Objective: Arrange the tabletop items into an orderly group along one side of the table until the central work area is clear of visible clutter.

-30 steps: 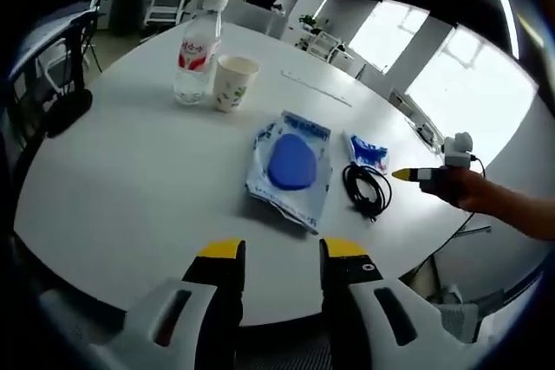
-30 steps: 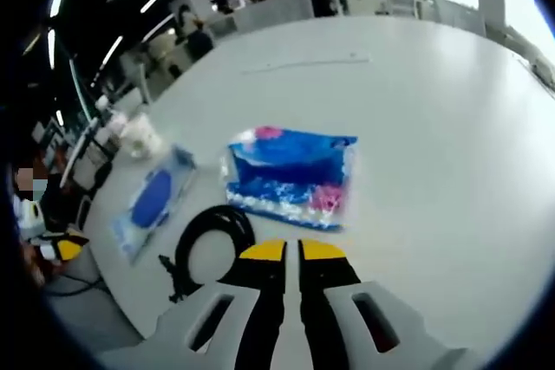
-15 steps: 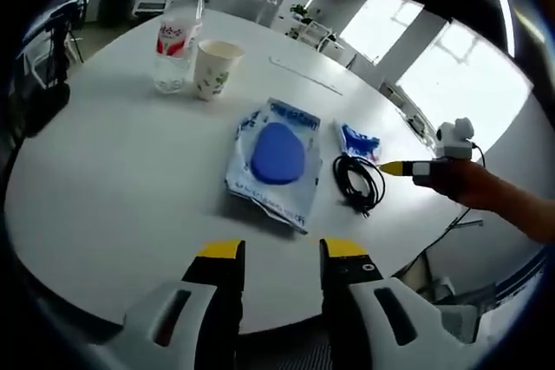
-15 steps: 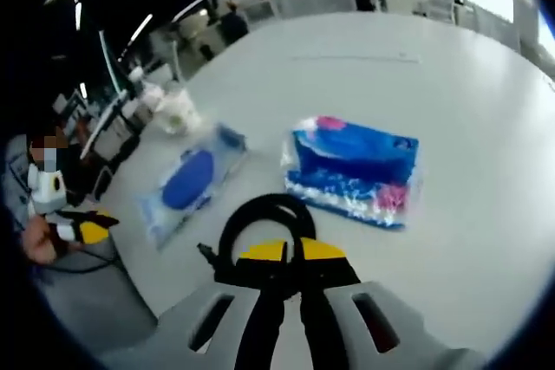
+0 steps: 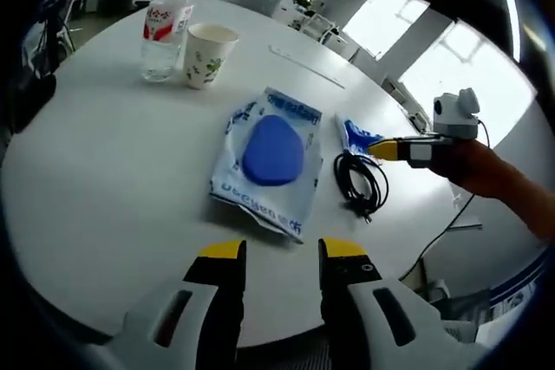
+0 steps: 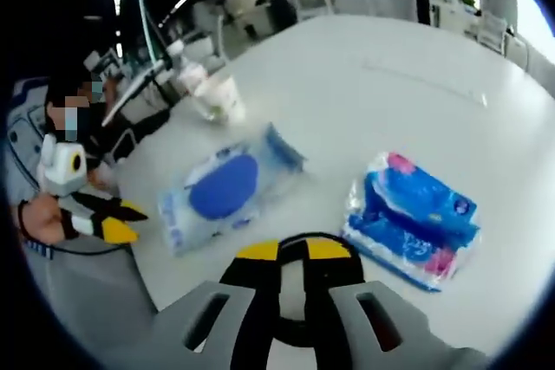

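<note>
Now my right gripper [image 6: 293, 250], fingers slightly parted, empty, hovers over the black cable [image 5: 360, 185] near the tabletop [image 5: 113, 179] edge; next, close on it. Left gripper [image 5: 276, 251] waits open, empty.

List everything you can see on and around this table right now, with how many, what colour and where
table: one, white, round, under everything
bottle: one, clear with red label, far side, beside the cup
cup: one, white paper with green print, right next to the bottle
wipes pack: one, blue and white with a blue oval lid, table centre
tissue pack: one, blue with pink, beyond the cable
cable: one, black, coiled, between the wipes pack and the table edge
strip: one, pale, thin, lying flat on the far part of the table
left gripper: one, grey with yellow tips, jaws apart, over the near table edge
right gripper: one, grey with yellow tips, jaws slightly apart over the cable coil
hand: one, holding the right gripper
</note>
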`<action>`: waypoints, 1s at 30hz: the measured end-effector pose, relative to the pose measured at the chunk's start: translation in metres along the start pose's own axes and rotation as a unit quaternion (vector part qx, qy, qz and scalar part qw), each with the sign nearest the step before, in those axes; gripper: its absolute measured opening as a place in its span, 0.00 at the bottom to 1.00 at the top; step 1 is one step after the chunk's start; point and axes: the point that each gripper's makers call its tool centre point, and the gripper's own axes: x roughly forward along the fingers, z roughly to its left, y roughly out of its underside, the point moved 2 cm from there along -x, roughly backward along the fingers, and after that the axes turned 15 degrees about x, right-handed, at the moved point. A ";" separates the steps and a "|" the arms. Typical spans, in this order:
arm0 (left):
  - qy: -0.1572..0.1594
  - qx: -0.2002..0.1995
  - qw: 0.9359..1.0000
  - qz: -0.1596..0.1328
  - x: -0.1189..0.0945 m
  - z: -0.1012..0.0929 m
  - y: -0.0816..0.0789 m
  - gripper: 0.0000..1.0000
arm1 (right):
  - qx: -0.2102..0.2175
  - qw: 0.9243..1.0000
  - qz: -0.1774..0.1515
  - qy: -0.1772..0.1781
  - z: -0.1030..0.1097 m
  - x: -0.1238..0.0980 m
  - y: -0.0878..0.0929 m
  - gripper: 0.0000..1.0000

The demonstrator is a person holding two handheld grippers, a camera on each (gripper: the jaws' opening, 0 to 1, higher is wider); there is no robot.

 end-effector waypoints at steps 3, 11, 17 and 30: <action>0.001 -0.004 1.000 0.003 0.003 0.000 0.001 0.31 | -0.010 1.000 0.005 -0.004 0.002 0.005 -0.005 0.06; -0.005 -0.021 1.000 0.015 0.009 -0.002 0.005 0.28 | -0.076 0.996 0.048 -0.015 0.007 0.022 -0.013 0.06; -0.009 -0.025 0.999 0.024 0.017 -0.007 0.004 0.28 | -0.120 0.990 0.067 -0.015 0.016 0.035 -0.027 0.08; -0.013 -0.066 0.997 0.036 0.032 -0.007 0.003 0.28 | -0.165 0.983 0.084 -0.015 0.019 0.066 -0.054 0.14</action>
